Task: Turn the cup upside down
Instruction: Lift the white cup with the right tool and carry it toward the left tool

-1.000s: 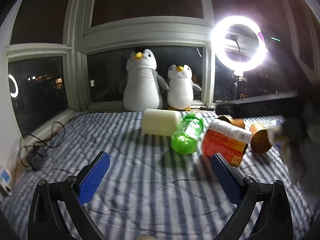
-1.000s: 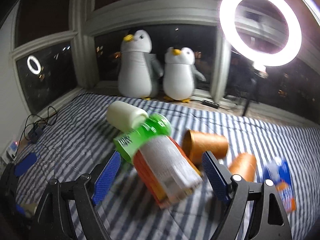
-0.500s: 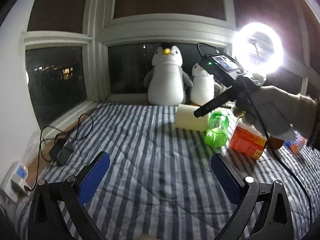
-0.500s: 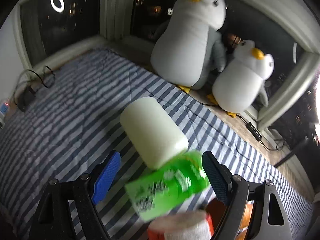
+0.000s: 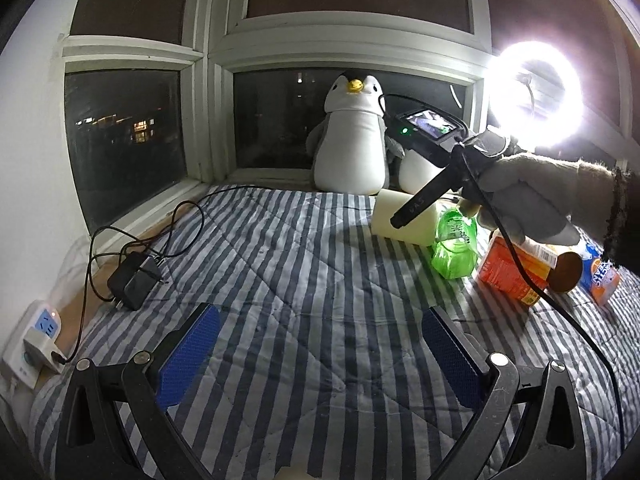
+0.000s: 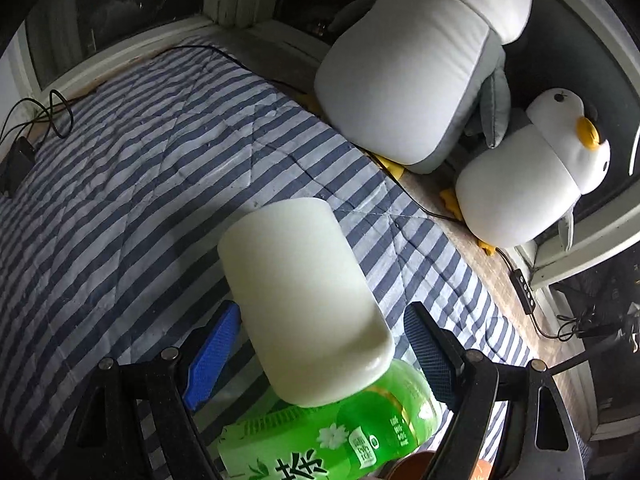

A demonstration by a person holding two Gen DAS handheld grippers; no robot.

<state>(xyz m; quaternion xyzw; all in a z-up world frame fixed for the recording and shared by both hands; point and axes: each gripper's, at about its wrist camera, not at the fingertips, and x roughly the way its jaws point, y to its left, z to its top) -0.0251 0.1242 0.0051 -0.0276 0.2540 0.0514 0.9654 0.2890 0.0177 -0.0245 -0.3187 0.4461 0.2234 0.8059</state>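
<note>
Near the far edge of the striped bed, the cup (image 6: pixel 304 304) lay on its side, a pale cream tumbler with its base toward the window side and its other end resting against a green bottle (image 6: pixel 332 428). Which end was the mouth could not be told for sure. The right gripper (image 6: pixel 320 344) hung just over it, blue fingers (image 6: pixel 212 356) spread wide to either side of the cup's body and not touching it, a stance that looked chosen to straddle the cup across its width before closing. A grasp there would probably let the wrist roll the cup upright onto its rim; the bottle pressed against it might shift as the cup came away.

From the left wrist view the cup (image 5: pixel 404 220) sat close in front of the big penguin (image 5: pixel 352 136), with the bottle (image 5: pixel 456 244) and an orange carton (image 5: pixel 516 268) beside it toward the bed's right edge. The small penguin (image 6: pixel 536 176) stood further right on the sill. The left gripper (image 5: pixel 320 356) hovered well back over bare quilt, fingers (image 5: pixel 188 356) apart and holding nothing, seemingly kept out of the way. A charger (image 5: pixel 134 280) lay at the bed's left edge.
</note>
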